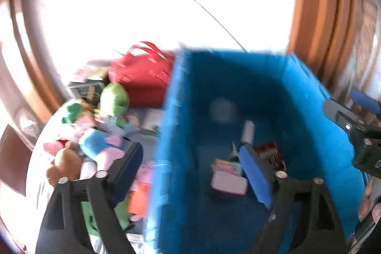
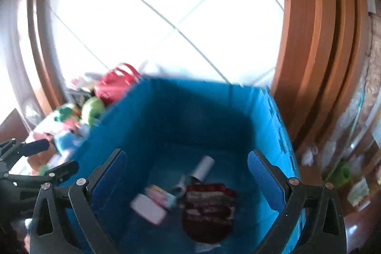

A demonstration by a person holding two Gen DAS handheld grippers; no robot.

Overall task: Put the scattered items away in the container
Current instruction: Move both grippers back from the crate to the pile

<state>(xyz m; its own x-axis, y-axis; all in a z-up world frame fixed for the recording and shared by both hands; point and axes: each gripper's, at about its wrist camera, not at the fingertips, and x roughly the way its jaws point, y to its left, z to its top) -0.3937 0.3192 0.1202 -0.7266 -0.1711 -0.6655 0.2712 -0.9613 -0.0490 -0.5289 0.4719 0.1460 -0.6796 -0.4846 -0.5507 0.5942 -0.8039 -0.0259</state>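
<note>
While blue bin point(image 2: 273, 116) sits central, plush toys point(image 1: 95, 135) beside, red bag point(image 1: 140, 80) behind

Both views motion-blurred w/ fisheye warp at edges; far white tiled floor point(image 2: 166, 4) blown out, deep blue fabric bin point(image 2: 190, 116) interior shadowed.

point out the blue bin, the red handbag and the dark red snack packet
blue bin point(image 2: 273, 116), right wrist view, on its right wall
red handbag point(image 1: 140, 77), left wrist view, on its front side
dark red snack packet point(image 2: 208, 211), right wrist view, on its middle
</note>
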